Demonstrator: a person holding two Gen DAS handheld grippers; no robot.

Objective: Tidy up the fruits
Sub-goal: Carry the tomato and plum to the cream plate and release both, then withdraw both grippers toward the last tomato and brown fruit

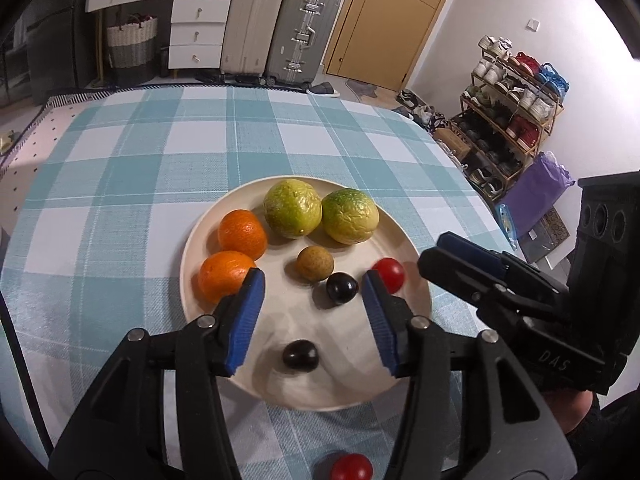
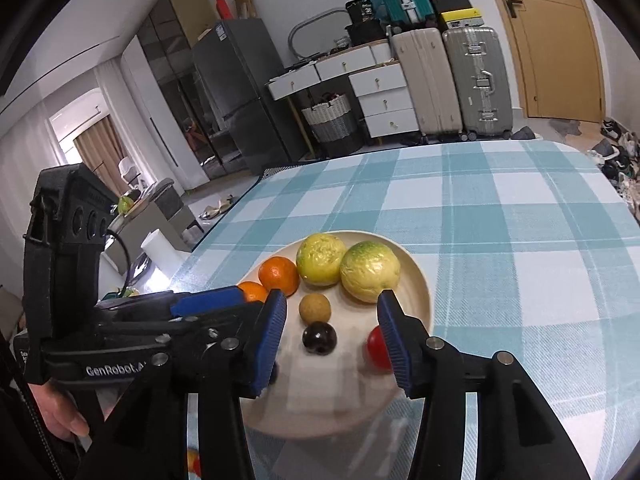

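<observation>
A cream plate [image 1: 208, 224] [image 2: 420, 276] on the checked cloth holds two oranges [image 1: 242, 234] [image 2: 279, 275], two yellow-green fruits [image 1: 292, 209] [image 2: 370, 271], a small brown fruit [image 1: 315, 263] [image 2: 315, 308], two dark grapes [image 1: 341, 288] [image 2: 319, 337] and a red cherry tomato [image 1: 391, 273] [image 2: 376, 348]. A second dark grape [image 1: 301, 356] lies near the plate's front. Another red tomato [image 1: 352, 468] lies on the cloth in front of the plate. My left gripper [image 1: 312, 308] is open and empty above the plate. My right gripper [image 2: 332, 332] is open and empty over the plate's right side; it also shows in the left wrist view [image 1: 460, 258].
The table [image 1: 160, 152] is covered by a blue-and-white checked cloth. Beyond it stand suitcases [image 1: 300, 32], white drawers [image 1: 196, 32], a basket [image 1: 132, 46], a door [image 1: 384, 16] and a shoe rack [image 1: 512, 112]. A fridge [image 2: 236, 92] stands at the left.
</observation>
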